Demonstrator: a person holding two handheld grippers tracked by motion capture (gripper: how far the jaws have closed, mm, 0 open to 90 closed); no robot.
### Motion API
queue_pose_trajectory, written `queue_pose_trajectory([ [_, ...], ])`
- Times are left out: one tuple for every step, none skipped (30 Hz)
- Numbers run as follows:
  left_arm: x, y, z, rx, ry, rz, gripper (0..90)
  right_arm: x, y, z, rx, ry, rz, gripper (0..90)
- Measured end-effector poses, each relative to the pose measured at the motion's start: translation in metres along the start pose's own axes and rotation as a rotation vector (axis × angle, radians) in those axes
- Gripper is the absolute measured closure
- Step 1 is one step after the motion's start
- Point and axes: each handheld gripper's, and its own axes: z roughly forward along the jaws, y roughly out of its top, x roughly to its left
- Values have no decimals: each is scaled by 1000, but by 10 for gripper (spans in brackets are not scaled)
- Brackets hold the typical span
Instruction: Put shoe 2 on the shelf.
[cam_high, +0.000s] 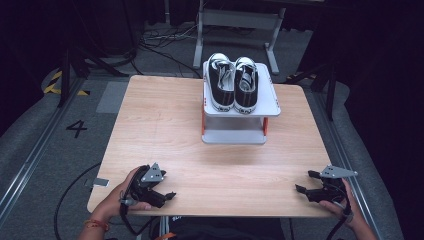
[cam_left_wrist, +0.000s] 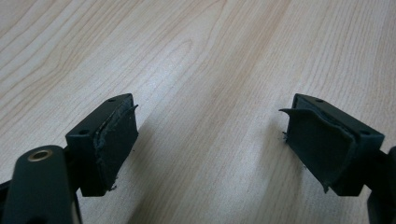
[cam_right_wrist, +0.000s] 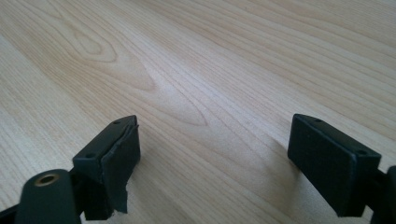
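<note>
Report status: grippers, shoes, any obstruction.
Left hand-held gripper open, right hand-held gripper open, both low at near table edge. Shoes paired atop white rack, untouched. Table between bare.

High view: above the near edge, facing forward and down on the whole table (cam_high: 165, 130).
Left gripper view: low, close over the wood (jaws at bottom).
Right gripper view: likewise.
Shared: tabletop.

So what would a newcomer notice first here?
The pair of black sneakers, side by side on the top shelf of a small white rack at the table's far side. Then the two grippers, left and right, both open near the front edge.
</note>
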Motion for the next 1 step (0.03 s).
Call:
queue_pose_trajectory([
  [0,0,0,1,0,0,167,0,0,0,0,0,0,174],
])
